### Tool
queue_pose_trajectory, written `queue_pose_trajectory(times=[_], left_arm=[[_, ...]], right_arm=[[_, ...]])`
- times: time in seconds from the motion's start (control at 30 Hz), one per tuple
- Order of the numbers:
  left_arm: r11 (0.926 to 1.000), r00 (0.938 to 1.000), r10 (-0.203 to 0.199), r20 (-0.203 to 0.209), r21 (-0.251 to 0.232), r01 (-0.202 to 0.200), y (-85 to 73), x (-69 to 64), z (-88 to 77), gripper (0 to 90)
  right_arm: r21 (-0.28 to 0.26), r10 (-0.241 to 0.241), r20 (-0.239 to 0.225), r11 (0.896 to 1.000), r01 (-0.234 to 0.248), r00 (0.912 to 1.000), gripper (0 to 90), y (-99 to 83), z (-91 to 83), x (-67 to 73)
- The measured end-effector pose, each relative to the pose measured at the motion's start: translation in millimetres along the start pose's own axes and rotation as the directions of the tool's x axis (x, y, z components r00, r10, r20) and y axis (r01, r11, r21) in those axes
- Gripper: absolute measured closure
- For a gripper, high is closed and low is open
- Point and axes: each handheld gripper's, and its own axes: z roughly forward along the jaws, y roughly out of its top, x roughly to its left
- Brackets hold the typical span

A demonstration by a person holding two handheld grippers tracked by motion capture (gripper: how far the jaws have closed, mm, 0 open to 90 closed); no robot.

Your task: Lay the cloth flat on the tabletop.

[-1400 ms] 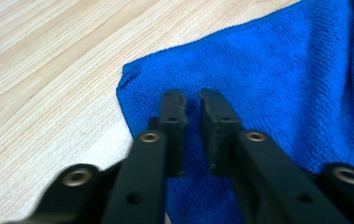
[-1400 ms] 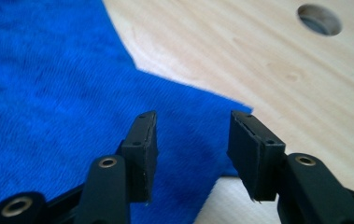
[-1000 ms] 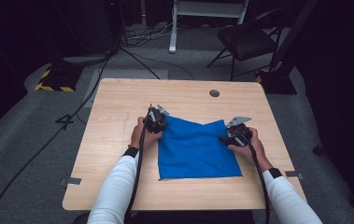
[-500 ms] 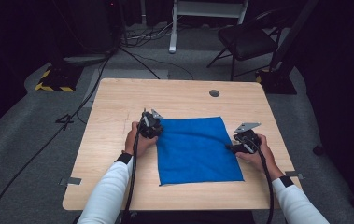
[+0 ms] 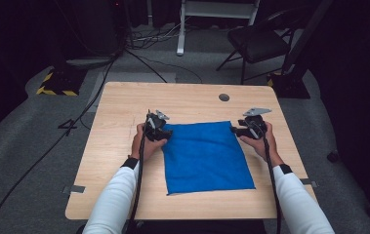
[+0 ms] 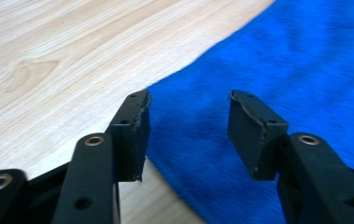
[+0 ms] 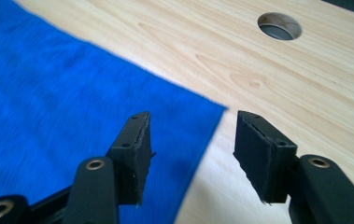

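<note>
Both grippers, left (image 5: pixel 157 127) and right (image 5: pixel 245 127), stood with jaws apart and holding nothing at the upper corners of the cloth (image 5: pixel 204 156), which lay flat at mid-frame on the table (image 5: pixel 119 112), so a shallow bite might have slipped off.

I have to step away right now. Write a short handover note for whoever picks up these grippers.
Left gripper: open, jaws on either side of the cloth's far left corner, holding nothing.
Right gripper: open, at the far right corner, holding nothing.
Blue cloth: spread flat on the table, mid-table, a little right of centre.
Done: cloth laid out smooth, with no fold showing.
Left: probably shut on both far corners and fold or lift the cloth; nothing is gripped yet.
</note>
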Motion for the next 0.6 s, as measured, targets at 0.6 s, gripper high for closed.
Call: queue_pose_trajectory(times=[0.6], left_arm=[[0.9992,0.9976,0.04,0.056,-0.007,-0.04,1.9,3.6,6.4,81.7]], right_arm=[[0.103,0.055,0.013,0.993,-0.056,0.9984,62.3,5.7,45.4,-13.2]])
